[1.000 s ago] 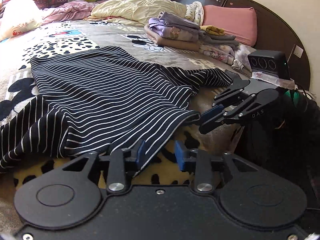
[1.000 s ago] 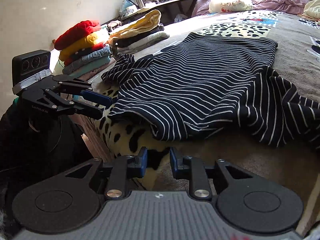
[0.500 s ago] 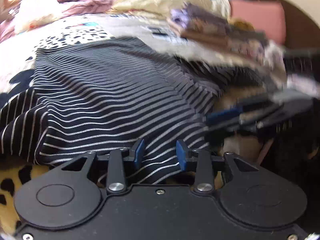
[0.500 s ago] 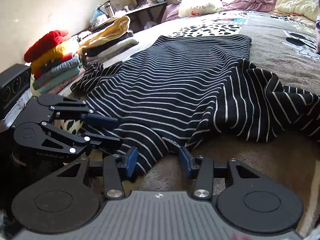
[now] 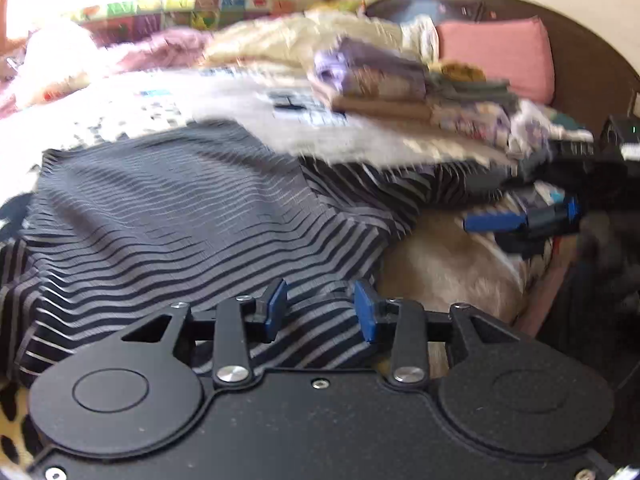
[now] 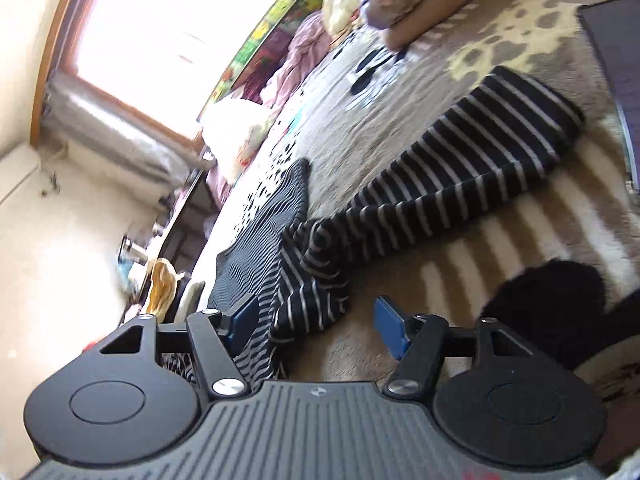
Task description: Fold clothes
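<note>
striped shirt [image 5: 168, 216] spread on bed [image 6: 400, 128], left gripper [image 5: 320, 312] gaping over hem

I see a soft knit striped shirt [image 5: 168, 216] on a fuzzy fleece blanket [image 6: 520, 248]. My left gripper [image 5: 320, 312] is matt black plastic, with blue rubbery pads [image 5: 276, 308] and shiny metal screws.
</note>
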A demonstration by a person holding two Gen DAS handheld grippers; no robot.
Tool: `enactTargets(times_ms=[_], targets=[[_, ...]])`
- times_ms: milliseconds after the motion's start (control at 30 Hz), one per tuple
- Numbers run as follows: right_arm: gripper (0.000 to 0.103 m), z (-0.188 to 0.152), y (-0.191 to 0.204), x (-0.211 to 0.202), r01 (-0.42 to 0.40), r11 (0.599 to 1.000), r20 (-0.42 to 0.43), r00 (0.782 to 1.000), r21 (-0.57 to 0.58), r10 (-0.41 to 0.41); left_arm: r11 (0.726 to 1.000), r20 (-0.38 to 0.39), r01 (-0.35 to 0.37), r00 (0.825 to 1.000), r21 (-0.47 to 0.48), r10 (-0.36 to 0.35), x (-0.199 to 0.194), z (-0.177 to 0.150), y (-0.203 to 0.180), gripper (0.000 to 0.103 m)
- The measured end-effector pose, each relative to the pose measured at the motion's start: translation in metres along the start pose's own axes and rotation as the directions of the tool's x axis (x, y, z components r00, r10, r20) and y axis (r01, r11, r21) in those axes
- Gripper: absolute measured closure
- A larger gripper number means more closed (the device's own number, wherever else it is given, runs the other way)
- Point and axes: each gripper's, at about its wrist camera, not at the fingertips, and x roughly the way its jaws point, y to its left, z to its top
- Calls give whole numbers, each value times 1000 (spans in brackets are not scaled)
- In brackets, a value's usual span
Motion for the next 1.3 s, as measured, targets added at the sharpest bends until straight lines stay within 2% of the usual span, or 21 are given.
enactTargets(times_ms=[33,67,200,300,433,533,633,733,767,800,967,1133,1300], targets=[[36,5,-8,-6,5,998,31,999,58,-7,996,-27,1,1000,90,2,4,-2,-10,47],[36,10,-16,-12,8,993,62,998,115,-15,992,-35,-8,999,128,12,3,0,-16,46],[32,12,-36,-20,59,966,136,986,250,-95,994,-53,-4,999,111,10,2,8,-17,45],[32,18,-54,-20,102,931,181,968,351,-174,994,-52,10,999,112,-4,1,9,-15,43],[32,34,-64,-20,128,908,262,933,398,-246,995,-44,23,999,96,-19,5,2,-11,43],[32,40,-69,-9,142,894,267,924,424,-274,995,-41,31,999,91,-27,4,1,-9,43],[34,41,-64,2,173,903,282,912,394,-298,995,-37,39,999,88,-36,4,1,-8,43],[59,37,-64,12,163,907,301,908,387,-291,995,-36,44,999,90,-41,4,0,-7,43],[77,37,-65,15,157,912,299,912,380,-281,995,-35,46,998,91,-43,3,0,-7,43],[82,38,-64,18,153,917,300,914,368,-273,995,-35,49,998,91,-46,3,0,-6,43],[91,55,-41,23,157,955,335,912,252,-239,994,-33,60,998,93,-57,3,0,-4,43],[94,95,-19,5,136,988,443,883,79,-157,993,-32,69,997,94,-66,2,0,-2,43],[94,121,-30,11,183,983,417,892,27,-178,992,-36,73,997,101,-70,2,0,-1,43]])
